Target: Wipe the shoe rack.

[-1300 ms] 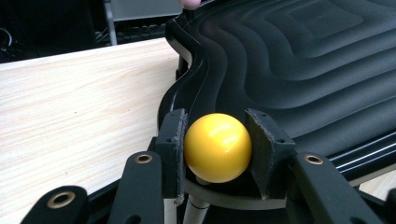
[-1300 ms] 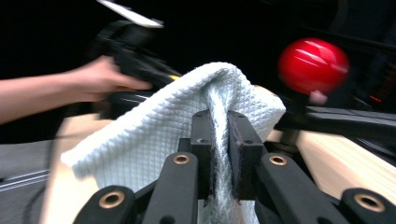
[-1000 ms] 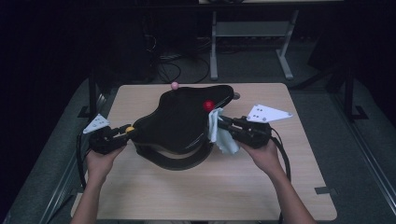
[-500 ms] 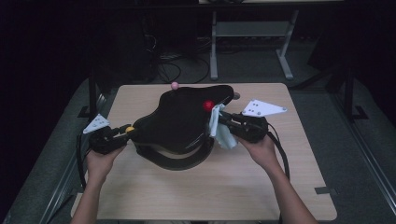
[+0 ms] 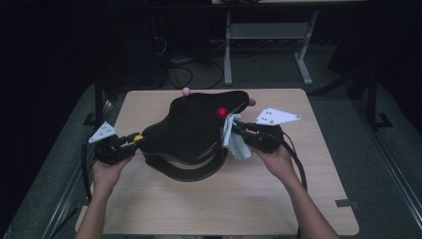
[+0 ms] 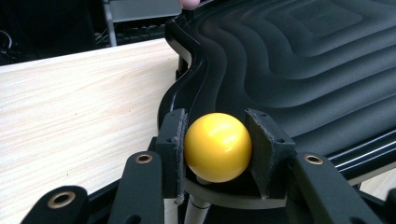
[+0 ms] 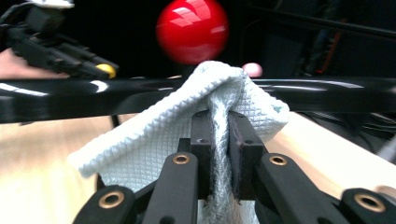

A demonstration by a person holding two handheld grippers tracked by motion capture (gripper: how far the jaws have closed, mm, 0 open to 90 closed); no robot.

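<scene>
Since a second ago the right gripper (image 5: 238,127) has slid its light blue cloth (image 5: 234,141) inward along the edge of the black wavy board (image 5: 191,130), closer to the red ball knob (image 5: 222,112). Its jaws are pressed together, pinching a fold of that cloth, as the right gripper view shows. From those jaws the knob lies just ahead and slightly above, the board's glossy rim running crosswise between them. Across the board, the left gripper (image 5: 130,140) clamps the yellow ball knob (image 6: 217,146) at the opposite end, holding it steady. The right hand is far nearer the red knob, so wiping probably falls to it.

Yellow ball (image 6: 217,147); red ball (image 7: 192,30); pale-blue waffle-weave cloth (image 7: 163,140).
</scene>
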